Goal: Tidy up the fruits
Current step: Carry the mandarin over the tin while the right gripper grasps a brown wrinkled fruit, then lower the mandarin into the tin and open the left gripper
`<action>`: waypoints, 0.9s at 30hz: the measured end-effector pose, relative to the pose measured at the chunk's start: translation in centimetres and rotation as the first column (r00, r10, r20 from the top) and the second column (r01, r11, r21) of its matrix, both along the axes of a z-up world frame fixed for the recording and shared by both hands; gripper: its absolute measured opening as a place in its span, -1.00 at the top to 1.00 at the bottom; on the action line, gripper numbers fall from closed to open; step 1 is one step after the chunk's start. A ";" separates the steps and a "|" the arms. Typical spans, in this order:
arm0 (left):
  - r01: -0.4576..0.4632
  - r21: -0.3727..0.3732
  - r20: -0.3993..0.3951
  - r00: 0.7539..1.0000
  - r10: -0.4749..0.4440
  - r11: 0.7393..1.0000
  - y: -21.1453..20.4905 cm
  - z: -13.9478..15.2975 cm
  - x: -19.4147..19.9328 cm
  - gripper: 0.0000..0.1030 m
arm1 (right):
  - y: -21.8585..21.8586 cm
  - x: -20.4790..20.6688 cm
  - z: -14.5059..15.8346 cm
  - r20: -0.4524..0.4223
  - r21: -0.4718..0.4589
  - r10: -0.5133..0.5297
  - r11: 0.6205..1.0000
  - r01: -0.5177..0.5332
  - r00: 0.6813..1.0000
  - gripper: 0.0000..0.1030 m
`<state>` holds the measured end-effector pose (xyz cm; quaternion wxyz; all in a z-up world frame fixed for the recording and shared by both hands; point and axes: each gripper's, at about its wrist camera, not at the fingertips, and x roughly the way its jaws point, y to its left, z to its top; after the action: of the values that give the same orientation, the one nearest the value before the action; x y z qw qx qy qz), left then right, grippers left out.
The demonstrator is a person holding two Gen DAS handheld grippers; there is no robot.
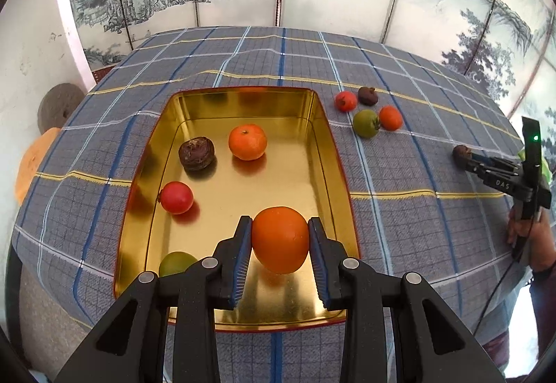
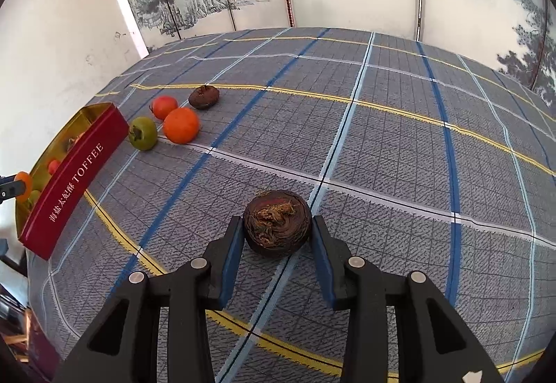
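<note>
Left tool (image 1: 280, 237): closed on an orange (image 1: 280, 244), held above the gold tin (image 1: 333, 153) at lower centre. Step: depositing; next, lower and release.

Right tool (image 2: 277, 231): fingers bracketing a brown fruit (image 2: 277, 222) on the surface (image 2: 399, 147), lower centre; whether they grip it is unclear. Next: close, carry to tin.

Four fruits wait beside the tin, upper left.

Right tongs (image 2: 277, 228) astride a dark brown fruit (image 2: 277, 222) on the checked tablecloth (image 2: 399, 147), pads just beside it.
</note>
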<state>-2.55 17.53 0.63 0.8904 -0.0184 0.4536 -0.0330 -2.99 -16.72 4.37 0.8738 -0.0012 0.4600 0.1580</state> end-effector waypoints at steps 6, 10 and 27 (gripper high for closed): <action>-0.020 0.018 -0.004 1.000 0.020 1.000 0.1 -0.7 1.1 0.35 | 0.1 0.0 0.0 0.001 -0.003 0.000 1.000 0.000 1.000 0.29; -0.025 0.042 -0.001 1.000 0.026 0.999 -0.1 -1.0 1.8 0.35 | 0.1 0.0 0.0 0.001 -0.003 0.000 1.000 0.000 1.000 0.29; -0.043 0.121 0.006 0.999 0.042 0.992 -0.4 -1.8 1.9 0.33 | 0.2 0.0 -0.1 0.001 -0.004 0.000 1.000 0.000 1.000 0.28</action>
<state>-0.65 17.10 -1.19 0.8911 0.0261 0.4529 0.0135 -2.98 -16.56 4.32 0.8739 -0.0031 0.4600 0.1571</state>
